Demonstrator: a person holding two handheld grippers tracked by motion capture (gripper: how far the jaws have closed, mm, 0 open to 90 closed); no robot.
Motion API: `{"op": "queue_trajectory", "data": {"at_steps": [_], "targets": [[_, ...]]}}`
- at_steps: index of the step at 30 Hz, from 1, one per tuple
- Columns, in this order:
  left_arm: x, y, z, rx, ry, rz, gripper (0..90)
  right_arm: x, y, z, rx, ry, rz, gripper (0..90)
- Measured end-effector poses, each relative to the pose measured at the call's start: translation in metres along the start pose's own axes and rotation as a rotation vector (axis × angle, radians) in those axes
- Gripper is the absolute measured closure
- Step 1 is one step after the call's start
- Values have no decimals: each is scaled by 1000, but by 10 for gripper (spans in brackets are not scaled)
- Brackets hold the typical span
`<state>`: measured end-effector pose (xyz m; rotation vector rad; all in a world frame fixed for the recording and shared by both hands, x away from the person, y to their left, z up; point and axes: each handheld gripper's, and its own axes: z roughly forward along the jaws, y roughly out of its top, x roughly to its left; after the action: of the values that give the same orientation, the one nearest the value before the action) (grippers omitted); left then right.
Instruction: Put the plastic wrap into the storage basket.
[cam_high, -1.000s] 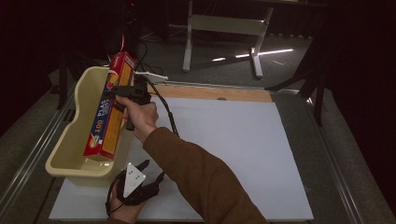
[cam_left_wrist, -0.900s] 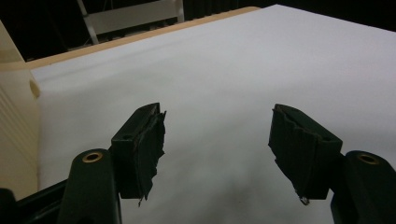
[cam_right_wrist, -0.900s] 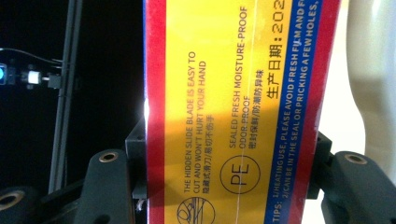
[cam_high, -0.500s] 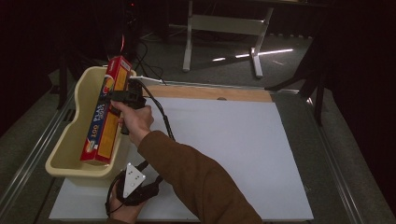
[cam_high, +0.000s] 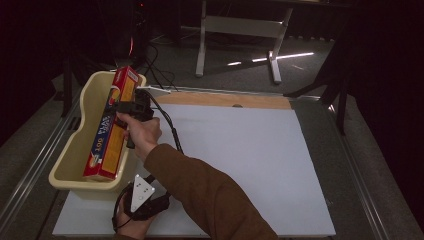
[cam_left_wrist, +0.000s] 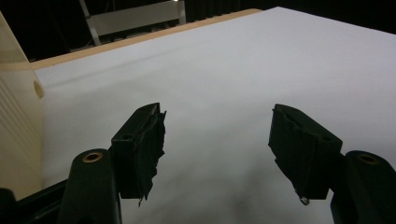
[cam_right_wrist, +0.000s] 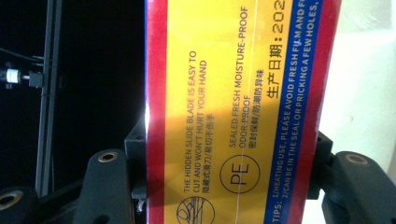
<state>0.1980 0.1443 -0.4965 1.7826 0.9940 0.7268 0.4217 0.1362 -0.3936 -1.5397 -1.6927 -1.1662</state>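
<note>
Over the cream plastic tub (cam_high: 75, 160) at the table's left edge, a long red-and-yellow cling-film box (cam_high: 111, 125) is clamped across its width by the right gripper (cam_high: 131, 107) — its long axis running along the tub, far end raised. The right forearm is stretched forward-left; the left gripper (cam_high: 142, 197) is rested nearby, jaws apart and empty.

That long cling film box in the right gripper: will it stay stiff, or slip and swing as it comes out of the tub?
The cling film box looks like rigid cardboard, so probably stiff. Its glossy printed faces may slide between the right gripper fingers. Gripped above its middle, the low end in the cream tub may swing.
</note>
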Motion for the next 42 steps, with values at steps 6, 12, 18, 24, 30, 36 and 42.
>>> {"op": "queue_trajectory", "data": {"at_steps": [6,12,18,24,30,36,42], "targets": [[1,0,0,0,0,-2,351,-3,-1,6,0,-41,-15,398],[2,0,-1,-4,6,-6,351,-10,-2,12,19,-66,17,392],[2,0,-1,-5,6,-11,351,-13,-1,15,47,-87,31,380],[2,-1,0,-2,8,-8,351,-11,3,12,88,-122,17,318],[1,-1,1,5,8,-5,351,-4,10,-2,126,-74,4,326],[0,-1,2,9,11,-1,352,-4,10,-15,144,-107,-91,343],[0,-1,2,7,14,-2,351,-2,9,-30,128,-124,-202,342]]}}
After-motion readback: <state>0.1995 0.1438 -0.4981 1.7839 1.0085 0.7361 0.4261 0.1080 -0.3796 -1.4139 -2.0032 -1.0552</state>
